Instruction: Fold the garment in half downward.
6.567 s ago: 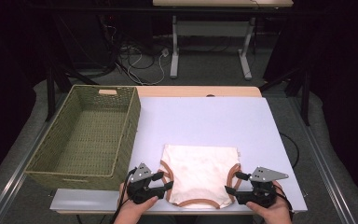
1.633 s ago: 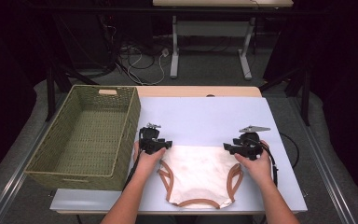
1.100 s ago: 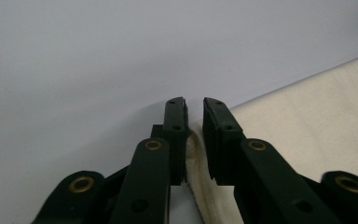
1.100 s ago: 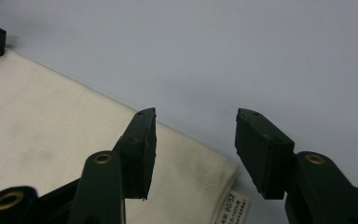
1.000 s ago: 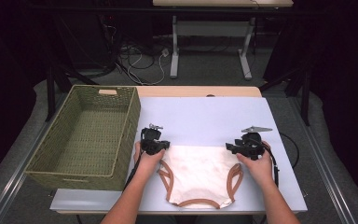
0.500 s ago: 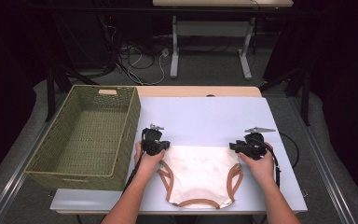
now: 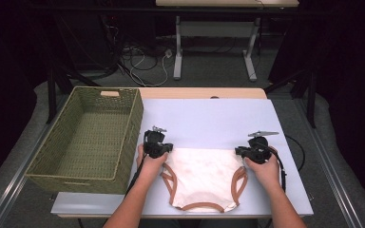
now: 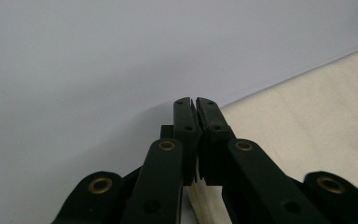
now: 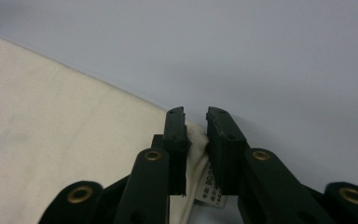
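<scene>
- The cream garment (image 7: 204, 176) lies flat on the near tabletop (image 7: 209, 118).
- Left gripper (image 7: 156, 148) jaws clamp its far-left corner.
- Right gripper (image 7: 250, 153) jaws have just been closing, pinching the far-right corner.
- A wicker basket (image 7: 88, 135) stands left, apart.

Empty wicker basket (image 7: 88, 135), white table (image 7: 218, 118)

The pale lavender worktop (image 7: 209, 118) stands on a grey floor (image 7: 209, 71) in a dim room whose sides fade to black. Beyond its far edge, a second table (image 7: 218, 28) rests on white legs, with loose cables (image 7: 145, 66) on the floor near it.
</scene>
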A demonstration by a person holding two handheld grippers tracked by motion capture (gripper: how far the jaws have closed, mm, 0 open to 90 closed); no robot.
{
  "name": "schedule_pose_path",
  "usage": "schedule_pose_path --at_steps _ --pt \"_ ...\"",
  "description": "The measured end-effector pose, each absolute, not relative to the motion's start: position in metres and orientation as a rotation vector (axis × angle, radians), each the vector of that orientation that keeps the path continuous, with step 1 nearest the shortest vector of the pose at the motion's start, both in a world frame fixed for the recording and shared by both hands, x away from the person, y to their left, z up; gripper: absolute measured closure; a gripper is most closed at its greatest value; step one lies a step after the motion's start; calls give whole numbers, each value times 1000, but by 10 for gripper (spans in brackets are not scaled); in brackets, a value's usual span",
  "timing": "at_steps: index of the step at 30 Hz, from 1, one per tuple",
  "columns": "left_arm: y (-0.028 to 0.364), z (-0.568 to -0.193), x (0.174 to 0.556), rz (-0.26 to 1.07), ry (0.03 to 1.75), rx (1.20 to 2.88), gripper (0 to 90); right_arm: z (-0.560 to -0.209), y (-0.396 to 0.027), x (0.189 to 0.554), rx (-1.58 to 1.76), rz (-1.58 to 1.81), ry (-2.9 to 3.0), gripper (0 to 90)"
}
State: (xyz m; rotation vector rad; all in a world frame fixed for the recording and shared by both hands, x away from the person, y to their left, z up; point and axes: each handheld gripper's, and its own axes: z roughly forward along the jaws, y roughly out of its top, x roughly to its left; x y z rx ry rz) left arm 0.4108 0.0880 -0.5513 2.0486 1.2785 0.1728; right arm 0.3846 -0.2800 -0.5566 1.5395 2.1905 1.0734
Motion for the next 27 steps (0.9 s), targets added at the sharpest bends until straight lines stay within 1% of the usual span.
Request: schedule_pose_path --at_steps 7,27 --pt "88 -551 410 174 1279 2044 877 -557 -280 385 1533 1085 2202 857" --pt "92 -541 406 170 1252 2012 879 -538 -282 376 1510 1194 2156 868"
